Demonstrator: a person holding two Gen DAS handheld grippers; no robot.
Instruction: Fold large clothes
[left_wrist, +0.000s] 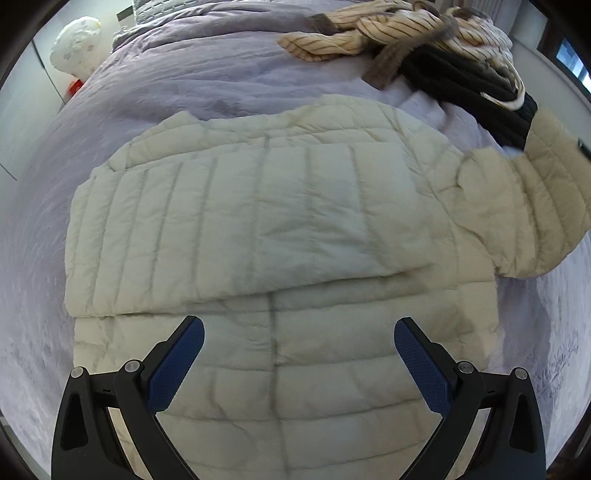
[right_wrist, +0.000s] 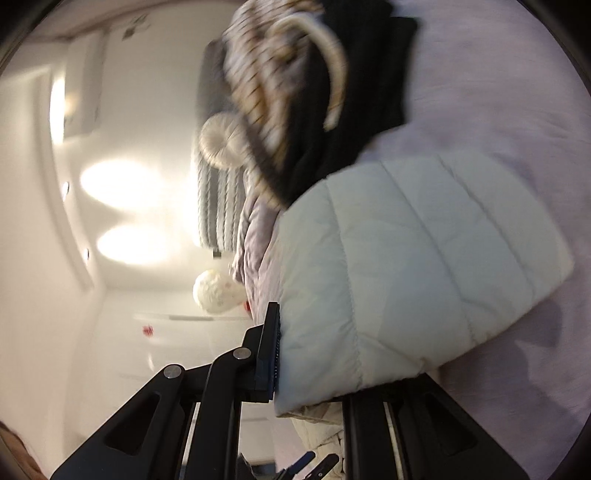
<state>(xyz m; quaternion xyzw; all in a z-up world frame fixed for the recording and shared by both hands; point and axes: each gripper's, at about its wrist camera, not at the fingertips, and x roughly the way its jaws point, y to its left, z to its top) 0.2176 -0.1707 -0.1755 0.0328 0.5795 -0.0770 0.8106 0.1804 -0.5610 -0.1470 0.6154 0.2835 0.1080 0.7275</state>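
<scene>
On the lavender bed cover, your cream puffer jacket lies spread flat, one sleeve folded across its body. Your left hand-held gripper hovers over the hem with jaws wide apart. Your right hand-held gripper is clamped on the other sleeve, beside a pile of striped and black clothes.

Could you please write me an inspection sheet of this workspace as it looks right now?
Surface: bed cover, lilac, wrinkled.
Job's things: puffer jacket, cream, lying flat with one sleeve folded across it; other sleeve lifted.
Clutter: striped garment and black garment heaped at the far edge.
Grippers: left hand-held gripper open above the jacket; right hand-held gripper shut on the sleeve.
Cables: nothing seen.
Surroundings: white bag, white walls.
</scene>
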